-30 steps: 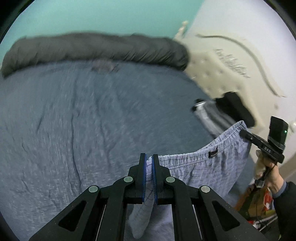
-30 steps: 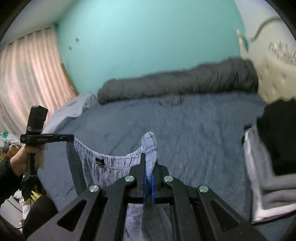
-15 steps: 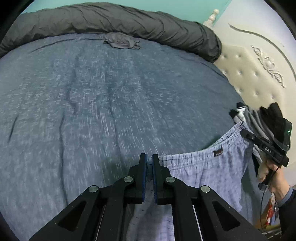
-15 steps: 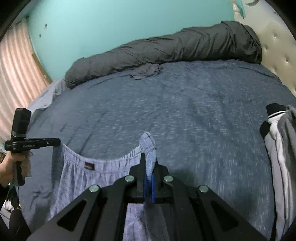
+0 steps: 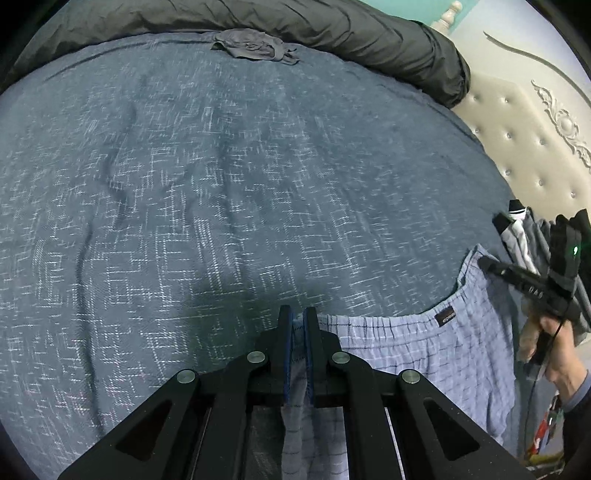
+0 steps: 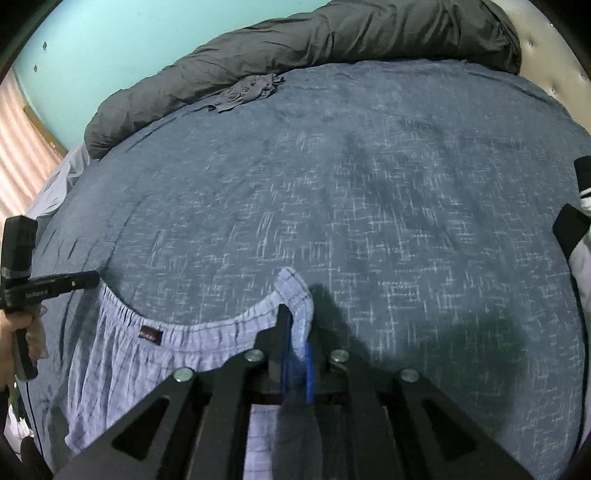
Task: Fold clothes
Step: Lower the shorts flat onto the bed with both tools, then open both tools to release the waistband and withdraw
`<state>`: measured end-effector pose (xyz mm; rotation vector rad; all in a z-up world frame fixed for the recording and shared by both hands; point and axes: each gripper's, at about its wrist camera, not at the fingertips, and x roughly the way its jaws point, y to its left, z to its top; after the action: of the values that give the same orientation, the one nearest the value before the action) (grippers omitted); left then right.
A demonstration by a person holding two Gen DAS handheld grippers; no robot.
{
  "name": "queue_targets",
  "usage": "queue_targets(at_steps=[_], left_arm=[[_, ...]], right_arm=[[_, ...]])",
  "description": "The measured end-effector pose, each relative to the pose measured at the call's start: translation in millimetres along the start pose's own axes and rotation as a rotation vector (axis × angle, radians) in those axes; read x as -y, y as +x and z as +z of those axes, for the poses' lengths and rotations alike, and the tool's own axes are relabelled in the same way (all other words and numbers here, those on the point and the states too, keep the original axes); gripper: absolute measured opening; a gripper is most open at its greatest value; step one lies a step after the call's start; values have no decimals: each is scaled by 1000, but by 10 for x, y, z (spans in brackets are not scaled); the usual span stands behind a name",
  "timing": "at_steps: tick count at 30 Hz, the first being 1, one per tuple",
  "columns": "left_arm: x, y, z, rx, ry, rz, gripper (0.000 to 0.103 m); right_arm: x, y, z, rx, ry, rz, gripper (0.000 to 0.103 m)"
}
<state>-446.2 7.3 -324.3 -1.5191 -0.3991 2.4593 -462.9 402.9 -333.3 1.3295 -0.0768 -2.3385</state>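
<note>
Light blue checked shorts (image 5: 406, 350) hang by their waistband between my two grippers, low over the blue bedspread (image 5: 221, 184). My left gripper (image 5: 298, 317) is shut on one waistband corner. In the left wrist view the right gripper (image 5: 487, 264) holds the far end of the waistband, with a hand on its handle. In the right wrist view the shorts (image 6: 122, 350) stretch left to the left gripper (image 6: 92, 277). The jaws of my right gripper (image 6: 297, 328) are opening, its blue pads blurred and slightly parted. The waistband corner still lies between them and drapes over one finger.
A rolled dark grey duvet (image 5: 332, 29) lines the far edge of the bed, with a crumpled grey garment (image 5: 255, 46) in front of it. Folded clothes (image 5: 517, 236) are stacked at the right by the cream tufted headboard (image 5: 517, 129). A striped curtain (image 6: 18, 140) hangs far left.
Both grippers have come down and forward toward the bed with the shorts stretched between them. The right gripper's pads, pressed together before, now stand slightly apart.
</note>
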Motion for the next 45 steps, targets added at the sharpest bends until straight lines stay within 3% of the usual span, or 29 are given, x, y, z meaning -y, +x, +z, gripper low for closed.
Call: queue_targets(at_steps=[1,4,8,10,13,18,19,22,27,33,37,39,45], left_arm=[[-21,-15,1,6,-7,-2,9],[-78,-88,-3,22,-27,-2,11],[-104,-175,-49,24,-36,-27,13],[-116,-212,-94,23,-42,-47,25],[-121,-237,-159,17,-35,-56,31],[-163,-178,-252,3,-44,-77,30],[-166,-152,-263,-1,-42,-78,30],[-200,-121,-271,7,-45,-76,6],[-256,-138,-231,38,-69,-59,6],[-230,-80,-243,-6,-72,-39,9],[-235,-274,-321,24,-82,-35,24],[-246,-374,-389,23,-80,-31,25],[-160,-574,-662,20,-59,-23,25]], right_arm=[[15,-13,16,2,6,-2,20],[51,-125,83,37,11,-6,28],[42,-123,152,13,-28,1,28],[-3,-99,154,-16,-74,3,28],[-26,-70,145,-34,-107,-4,28],[-29,-4,58,-72,-116,2,26],[-38,33,46,-87,-123,-1,16],[-77,46,23,-63,-127,-5,8],[-184,75,85,-30,-132,-32,6],[-183,65,122,-35,-107,-46,8],[19,-268,-9,-2,-37,-48,18],[86,-477,-157,2,-8,-20,27],[207,-883,-804,-73,45,-6,28]])
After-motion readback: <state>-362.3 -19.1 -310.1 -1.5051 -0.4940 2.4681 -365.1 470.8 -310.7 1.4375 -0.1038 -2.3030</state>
